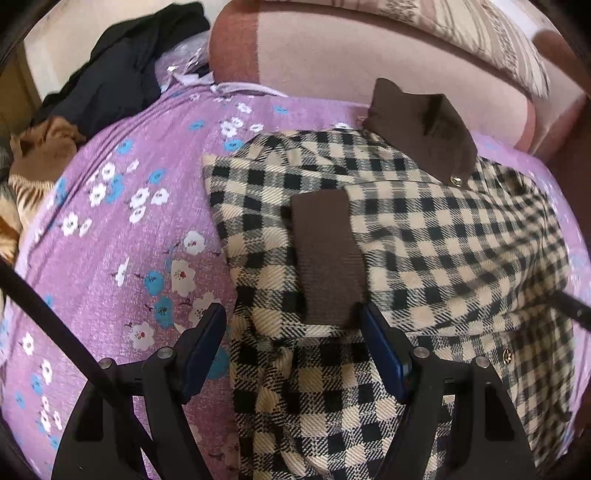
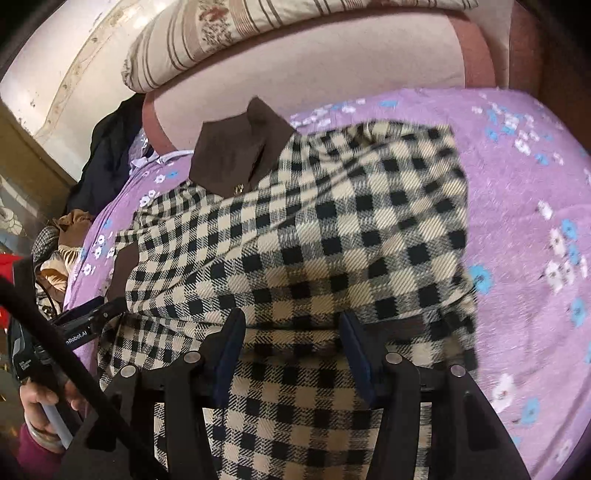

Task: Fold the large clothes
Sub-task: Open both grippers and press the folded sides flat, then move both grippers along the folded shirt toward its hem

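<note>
A black-and-cream checked coat (image 1: 424, 240) with a brown collar (image 1: 421, 125) and a brown cuff (image 1: 325, 258) lies on the purple flowered bedspread (image 1: 110, 221). Its sleeves are folded in over the body. My left gripper (image 1: 293, 317) is open, its fingers apart over the coat near the cuff end, holding nothing. In the right wrist view the same coat (image 2: 314, 240) fills the middle, collar (image 2: 236, 155) at the far end. My right gripper (image 2: 291, 325) is open above the coat's lower part. The left gripper (image 2: 88, 321) shows at the left edge of that view.
A pink headboard cushion (image 1: 369, 55) and a striped pillow (image 2: 221, 33) lie behind the coat. A black garment (image 1: 122, 62) and brown and tan clothes (image 1: 40, 155) are piled at the bed's far left. Bedspread (image 2: 535, 240) lies bare to the right.
</note>
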`<state>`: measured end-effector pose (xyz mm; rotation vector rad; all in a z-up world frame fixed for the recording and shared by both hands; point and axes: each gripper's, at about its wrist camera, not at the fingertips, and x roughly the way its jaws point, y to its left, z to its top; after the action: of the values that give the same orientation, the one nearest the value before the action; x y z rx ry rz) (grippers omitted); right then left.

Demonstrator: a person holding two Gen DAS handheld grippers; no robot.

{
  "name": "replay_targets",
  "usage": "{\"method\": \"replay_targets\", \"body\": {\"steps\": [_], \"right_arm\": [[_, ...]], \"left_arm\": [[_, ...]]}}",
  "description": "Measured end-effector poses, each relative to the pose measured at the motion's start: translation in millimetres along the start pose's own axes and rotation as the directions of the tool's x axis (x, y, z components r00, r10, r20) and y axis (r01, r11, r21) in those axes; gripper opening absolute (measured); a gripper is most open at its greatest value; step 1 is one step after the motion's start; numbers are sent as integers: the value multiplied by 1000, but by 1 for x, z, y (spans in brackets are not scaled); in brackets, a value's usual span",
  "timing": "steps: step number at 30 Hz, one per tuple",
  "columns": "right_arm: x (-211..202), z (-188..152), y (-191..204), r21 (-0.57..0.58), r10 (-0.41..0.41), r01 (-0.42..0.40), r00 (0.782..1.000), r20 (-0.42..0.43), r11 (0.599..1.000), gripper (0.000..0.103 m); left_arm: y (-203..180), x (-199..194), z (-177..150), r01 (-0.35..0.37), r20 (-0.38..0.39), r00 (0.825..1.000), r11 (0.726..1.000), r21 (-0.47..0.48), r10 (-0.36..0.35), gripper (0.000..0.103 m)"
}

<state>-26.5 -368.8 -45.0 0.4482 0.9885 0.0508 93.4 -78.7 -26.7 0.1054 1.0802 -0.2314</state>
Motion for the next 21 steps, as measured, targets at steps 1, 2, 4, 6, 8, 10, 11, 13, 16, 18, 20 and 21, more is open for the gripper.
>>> {"method": "replay_targets", "body": {"steps": [1,2,4,6,8,10,11,13,16,18,20,21], "right_arm": [[3,-1,-2,21,16,-16,1000,-11,1000,57],[7,-1,-3,41,34,-33,999,-20,999,57],[10,-2,-9,90,94,-90,995,-34,992,57],[11,-1,-12,114,130,-126,991,-28,985,57],[12,-1,-16,132,134,-130,991,-27,983,57],[19,-1,-21,174,158,-148,986,-45,974,57],[23,-2,-25,206,177,-161,982,-62,965,57],[27,-4,-29,246,199,-176,977,-75,953,57],[30,-2,-31,272,203,-180,977,-58,945,57],[34,-3,-35,317,224,-204,974,-28,926,57],[34,-2,-38,319,234,-227,972,16,920,56],[34,-2,-38,318,220,-219,975,34,923,41]], "left_arm": [[2,1,0,7,-5,1000,1000,-9,-7,74],[3,2,0,16,-10,1000,1000,-18,-16,74],[5,4,1,17,-12,1000,1000,-22,-17,74],[4,5,1,5,-8,1000,1000,-17,-5,76],[2,8,1,-3,-10,1000,1000,-9,3,76],[1,9,0,-9,-7,1000,1000,-2,9,76],[1,9,0,-14,-4,1000,1000,3,14,76],[0,10,0,-22,-1,1000,1000,9,22,77],[0,11,0,-19,-4,1000,1000,1,19,78],[1,12,0,-19,-4,1000,1000,-5,19,79],[1,12,0,-22,-4,1000,1000,-6,22,79],[0,12,0,-23,-3,1000,1000,-7,23,79]]}}
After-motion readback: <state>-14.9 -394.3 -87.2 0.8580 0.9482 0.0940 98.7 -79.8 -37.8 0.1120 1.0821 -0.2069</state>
